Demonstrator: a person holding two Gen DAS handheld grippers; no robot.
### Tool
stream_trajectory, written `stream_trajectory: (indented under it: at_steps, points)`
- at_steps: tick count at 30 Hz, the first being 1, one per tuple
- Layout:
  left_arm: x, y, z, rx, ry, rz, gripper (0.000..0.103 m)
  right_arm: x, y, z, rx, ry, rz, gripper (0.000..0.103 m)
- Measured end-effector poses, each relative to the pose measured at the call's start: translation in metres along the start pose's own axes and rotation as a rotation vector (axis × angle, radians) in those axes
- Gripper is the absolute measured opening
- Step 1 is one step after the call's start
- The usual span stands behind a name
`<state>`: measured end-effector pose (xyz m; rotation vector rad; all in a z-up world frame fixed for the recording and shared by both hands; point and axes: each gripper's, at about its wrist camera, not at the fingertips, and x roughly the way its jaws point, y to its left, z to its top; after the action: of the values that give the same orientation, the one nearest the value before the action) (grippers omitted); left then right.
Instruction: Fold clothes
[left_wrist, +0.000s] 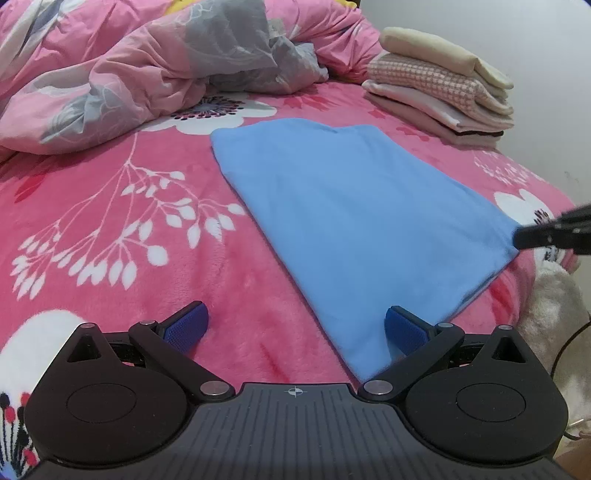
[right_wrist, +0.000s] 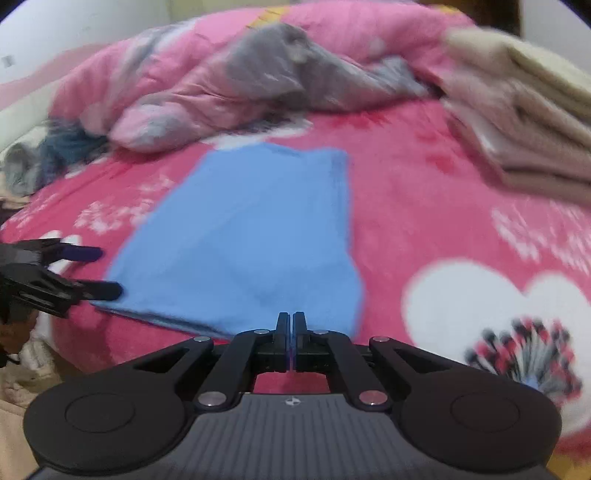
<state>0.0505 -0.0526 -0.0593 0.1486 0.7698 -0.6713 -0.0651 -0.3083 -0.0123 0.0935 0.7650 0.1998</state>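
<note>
A home bedroom: ahead of the gripper spreads a bed under a pink fleece blanket printed with white flowers (left_wrist: 110, 206), a rumpled pink-and-grey floral duvet (left_wrist: 147, 74) beyond it, and folded beige and pink clothes stacked (left_wrist: 443, 85) ahead to the right by a plain white wall (left_wrist: 535, 44).

Blue garment (left_wrist: 354, 221), plain light-blue fabric, folded to a long flat rectangle, smooth w/ hardly a crease. Lies flat on the pink floral blanket (left_wrist: 147, 206), mid-bed, running diagonally in the left view: far end near the rumpled quilt (left_wrist: 147, 74), near corner at the bed's front edge. Folded stack (left_wrist: 443, 85) of cream, pink-check & beige clothes sits well apart, at the far right by the wall.
</note>
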Motion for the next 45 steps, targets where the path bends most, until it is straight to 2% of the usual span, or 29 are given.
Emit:
stream_trajectory:
  at_steps: [2,4,7,10,13,18,22,26,29,33,36,39,40,45]
  points:
    - [-0.001,0.000,0.000,0.002,0.000,0.001,0.103,0.012,0.023,0.010,-0.065,-0.030,0.077,0.000]
    - [-0.001,0.000,-0.001,0.003,0.000,0.001,0.103,0.032,0.045,0.014,-0.125,-0.032,0.118,0.000]
    - [-0.001,0.000,-0.001,0.004,0.001,-0.002,0.103,0.053,0.056,0.000,-0.152,0.037,0.149,0.000]
    - [-0.002,0.001,-0.003,0.009,-0.005,-0.008,0.103,0.040,0.052,-0.014,-0.149,0.093,0.173,0.000]
    - [-0.002,0.001,-0.003,0.011,-0.010,-0.013,0.103,0.021,0.043,-0.015,-0.141,0.093,0.131,0.000]
    - [-0.004,0.000,-0.004,0.014,-0.011,-0.011,0.103,0.010,0.016,0.005,-0.054,-0.054,0.035,0.000]
    - [-0.004,0.000,-0.004,0.012,-0.010,-0.010,0.103,0.018,-0.008,-0.011,-0.007,-0.024,-0.051,0.000]
    - [-0.004,-0.001,-0.004,0.010,-0.010,-0.009,0.103,-0.007,-0.016,-0.022,0.042,-0.008,-0.041,0.000]
    - [-0.004,-0.001,-0.004,0.012,-0.008,-0.006,0.103,-0.021,-0.022,-0.015,0.082,-0.080,-0.044,0.000]
    - [-0.006,-0.002,-0.005,0.008,-0.008,0.003,0.103,-0.010,-0.037,-0.007,0.169,-0.148,-0.033,0.000]
    - [-0.007,0.000,-0.006,0.004,-0.011,-0.001,0.103,0.001,-0.058,-0.019,0.250,-0.105,-0.062,0.000]
    - [-0.011,0.005,-0.004,-0.007,-0.014,-0.005,0.103,-0.015,-0.075,-0.030,0.367,-0.125,-0.030,0.000]
    - [-0.013,0.006,-0.002,-0.012,-0.017,-0.003,0.103,-0.022,-0.079,-0.031,0.384,-0.131,-0.046,0.000]
    - [-0.022,0.015,0.007,-0.035,-0.059,0.028,0.103,-0.025,-0.089,-0.006,0.422,-0.193,0.042,0.001]
